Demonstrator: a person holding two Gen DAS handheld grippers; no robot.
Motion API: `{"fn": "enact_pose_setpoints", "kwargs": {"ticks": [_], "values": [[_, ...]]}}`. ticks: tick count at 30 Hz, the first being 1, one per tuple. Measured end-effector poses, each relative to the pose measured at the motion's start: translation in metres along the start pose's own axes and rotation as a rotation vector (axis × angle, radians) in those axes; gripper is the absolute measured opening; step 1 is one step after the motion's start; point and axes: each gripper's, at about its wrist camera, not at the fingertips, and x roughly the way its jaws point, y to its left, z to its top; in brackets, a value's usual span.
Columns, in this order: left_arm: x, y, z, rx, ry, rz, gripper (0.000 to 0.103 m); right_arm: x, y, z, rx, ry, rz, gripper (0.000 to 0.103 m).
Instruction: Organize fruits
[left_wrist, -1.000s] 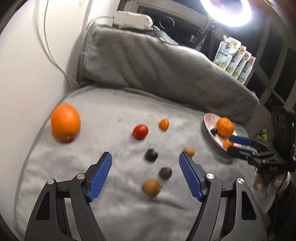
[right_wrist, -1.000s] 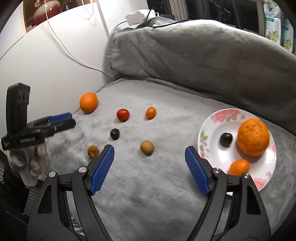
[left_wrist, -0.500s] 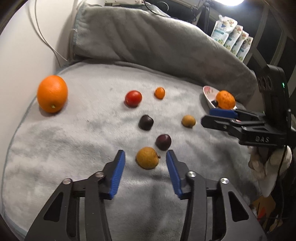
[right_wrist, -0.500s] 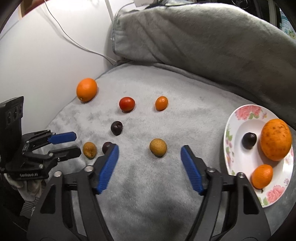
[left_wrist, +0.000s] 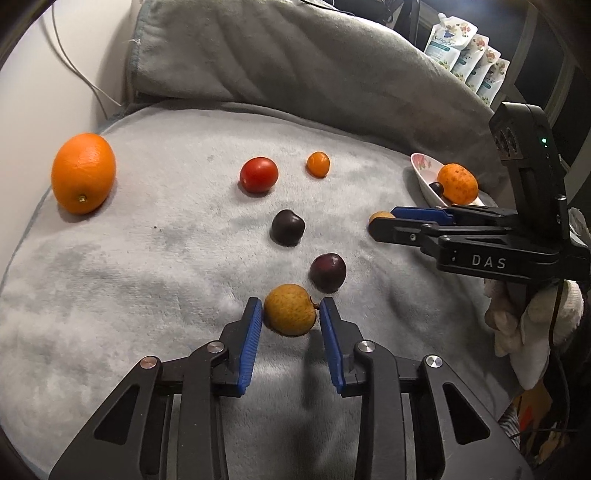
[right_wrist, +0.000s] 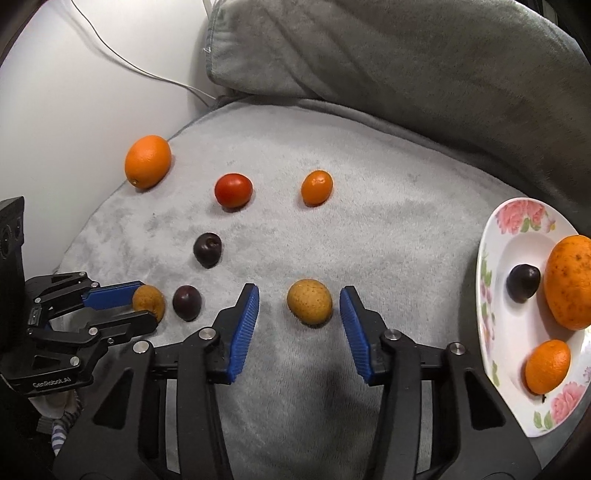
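Fruits lie on a grey blanket. My left gripper (left_wrist: 291, 314) has its blue pads closed around a brown-yellow fruit (left_wrist: 290, 314); it also shows in the right wrist view (right_wrist: 149, 301). My right gripper (right_wrist: 299, 306) is open, its pads on either side of a second brown-yellow fruit (right_wrist: 309, 301) without touching it. Loose on the blanket are a large orange (left_wrist: 83, 172), a red tomato (left_wrist: 258, 174), a small orange (left_wrist: 318, 164) and two dark plums (left_wrist: 288, 228) (left_wrist: 328, 272). A flowered plate (right_wrist: 495, 295) at the right holds a dark plum (right_wrist: 522, 282), a large orange (right_wrist: 570, 280) and a small orange (right_wrist: 547, 365).
A folded grey blanket (left_wrist: 295, 62) rises behind the fruits. A white wall with a thin cable (right_wrist: 140, 70) stands at the left. Several pouches (left_wrist: 469, 55) stand at the far right. The blanket's left edge (left_wrist: 22, 236) drops off.
My left gripper moved forward and closed from wide open onto the brown-yellow fruit. My right gripper moved forward and narrowed around the other brown-yellow fruit.
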Motion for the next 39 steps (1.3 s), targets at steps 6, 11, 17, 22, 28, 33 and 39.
{"fn": "enact_pose_setpoints", "kwargs": {"ticks": [6, 11, 17, 22, 28, 33, 39], "values": [[0.001, -0.001, 0.001, 0.002, 0.000, 0.003, 0.029, 0.006, 0.000, -0.001, -0.003, 0.019, 0.002, 0.037], [0.000, 0.002, 0.001, -0.019, 0.000, -0.012, 0.029, 0.005, -0.004, -0.001, 0.013, 0.011, 0.003, 0.028], [-0.004, 0.002, 0.001, -0.025, -0.015, -0.005, 0.029, -0.004, -0.004, -0.003, 0.015, -0.011, 0.019, 0.028], [-0.014, 0.003, 0.004, -0.027, -0.040, -0.004, 0.029, -0.023, -0.001, -0.003, 0.008, -0.054, 0.028, 0.028], [-0.026, -0.006, 0.012, -0.014, -0.077, -0.018, 0.029, -0.052, -0.001, -0.007, 0.005, -0.106, 0.024, 0.028], [-0.031, -0.017, 0.020, 0.001, -0.100, -0.043, 0.029, -0.079, -0.007, -0.014, 0.006, -0.143, 0.009, 0.028], [-0.029, -0.033, 0.027, 0.022, -0.112, -0.073, 0.028, -0.110, -0.024, -0.027, 0.033, -0.176, -0.023, 0.028]]}}
